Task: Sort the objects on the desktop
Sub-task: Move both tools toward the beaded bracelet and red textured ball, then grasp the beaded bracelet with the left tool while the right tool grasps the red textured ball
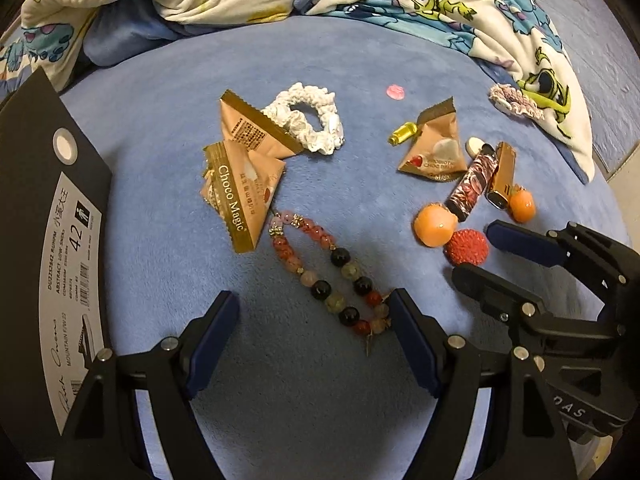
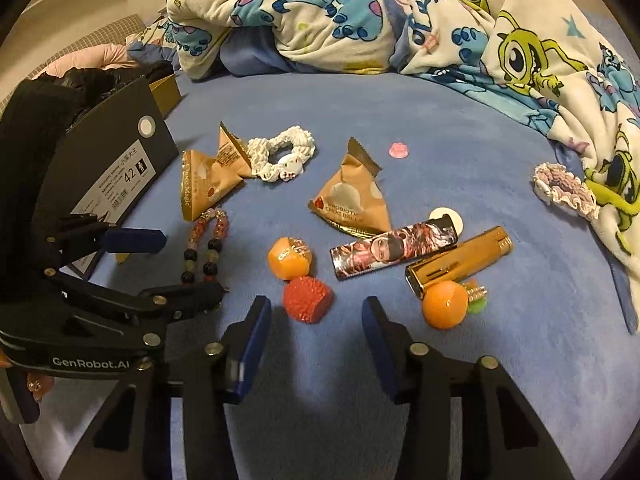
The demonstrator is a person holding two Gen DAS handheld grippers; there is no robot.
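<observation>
Both tongs spread, nothing pinched: left (image 1: 312,332) beside beaded bracelet (image 1: 332,276), right (image 2: 316,316) near bumpy red berry (image 2: 307,298).

Near edge: bare blue bedsheet (image 2: 440,120) under both grippers, open to pass.
Left side: black shoebox (image 1: 48,208) walls it off.
Far side: rumpled cartoon blanket (image 2: 360,20) heaped along the back.
Middle: bead bracelet (image 1: 332,276), snack packets (image 1: 240,196), white scrunchie (image 1: 308,120) crowd together.
Right cluster: lighters (image 2: 456,260), orange balls (image 2: 444,304), red berry (image 2: 308,298) lie close, narrow gaps only.
Far middle: open sheet around a small pink button (image 2: 399,150).
</observation>
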